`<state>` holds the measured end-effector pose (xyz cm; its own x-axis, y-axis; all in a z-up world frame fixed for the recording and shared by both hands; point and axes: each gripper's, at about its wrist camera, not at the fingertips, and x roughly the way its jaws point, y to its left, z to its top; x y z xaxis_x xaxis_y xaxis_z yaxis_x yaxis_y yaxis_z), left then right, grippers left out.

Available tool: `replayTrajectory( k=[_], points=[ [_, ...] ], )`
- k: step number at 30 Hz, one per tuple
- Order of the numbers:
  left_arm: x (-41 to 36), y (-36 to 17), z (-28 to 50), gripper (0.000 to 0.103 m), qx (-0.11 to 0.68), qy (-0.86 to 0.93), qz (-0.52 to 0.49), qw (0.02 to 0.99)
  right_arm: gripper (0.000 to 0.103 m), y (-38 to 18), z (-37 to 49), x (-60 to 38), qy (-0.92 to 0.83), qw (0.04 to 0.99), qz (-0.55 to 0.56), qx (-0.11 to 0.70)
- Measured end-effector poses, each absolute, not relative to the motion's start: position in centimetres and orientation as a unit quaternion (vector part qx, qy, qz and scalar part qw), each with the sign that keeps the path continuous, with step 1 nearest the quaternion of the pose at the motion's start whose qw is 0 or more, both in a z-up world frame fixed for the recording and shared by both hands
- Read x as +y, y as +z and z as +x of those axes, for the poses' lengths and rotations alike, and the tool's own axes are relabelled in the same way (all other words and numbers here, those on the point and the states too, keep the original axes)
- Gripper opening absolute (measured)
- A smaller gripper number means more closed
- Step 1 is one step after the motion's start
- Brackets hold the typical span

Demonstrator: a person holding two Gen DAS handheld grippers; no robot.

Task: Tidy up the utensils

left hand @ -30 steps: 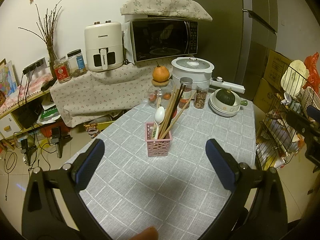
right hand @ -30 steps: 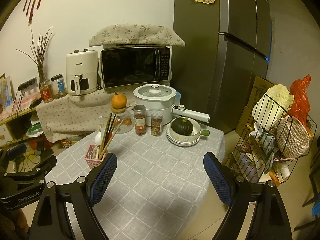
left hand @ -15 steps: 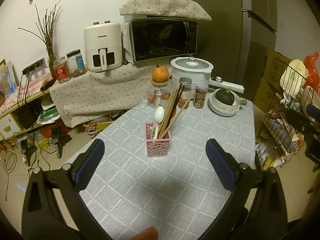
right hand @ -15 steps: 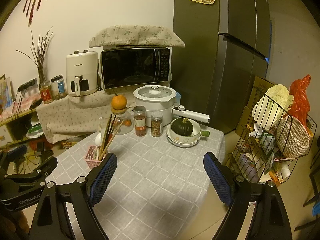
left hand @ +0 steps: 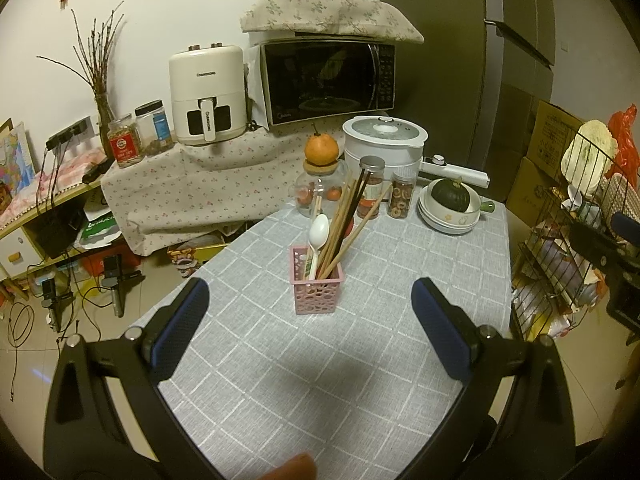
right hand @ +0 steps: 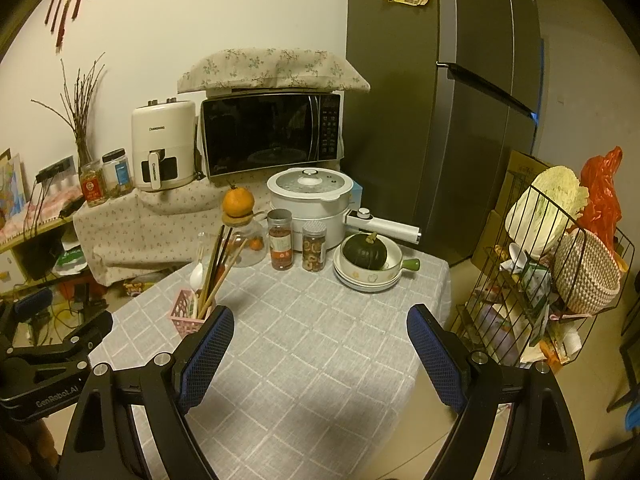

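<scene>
A pink perforated utensil holder (left hand: 317, 294) stands on the grey checked tablecloth (left hand: 280, 380). It holds several wooden chopsticks (left hand: 343, 220) and a white spoon (left hand: 319, 234). My left gripper (left hand: 310, 300) is open and empty, well short of the holder, which shows between its fingers. The holder also shows in the right wrist view (right hand: 189, 314), left of my right gripper (right hand: 320, 326), which is open and empty above the table. The left gripper's body (right hand: 48, 356) shows at the right wrist view's lower left.
At the table's far end stand a glass jar with an orange on top (left hand: 322, 184), two spice jars (left hand: 370, 192), a white electric pot (left hand: 384, 148) and stacked bowls with a green squash (left hand: 450, 204). A wire rack (right hand: 552, 272) stands to the right of the table.
Both views have barely shifted. The grippers stay open and nothing on the table has moved.
</scene>
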<state>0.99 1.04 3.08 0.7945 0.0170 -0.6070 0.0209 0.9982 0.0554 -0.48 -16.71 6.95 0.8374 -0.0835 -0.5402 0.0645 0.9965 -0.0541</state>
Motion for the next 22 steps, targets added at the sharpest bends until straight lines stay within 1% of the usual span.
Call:
replayTrajectory(
  k=[22],
  points=[
    [1.19,3.0,1.08,0.101,0.325,-0.001,0.023,0.945,0.09,6.4,-0.39,-16.66,-0.038,0.957,-0.015,0.287]
  ],
)
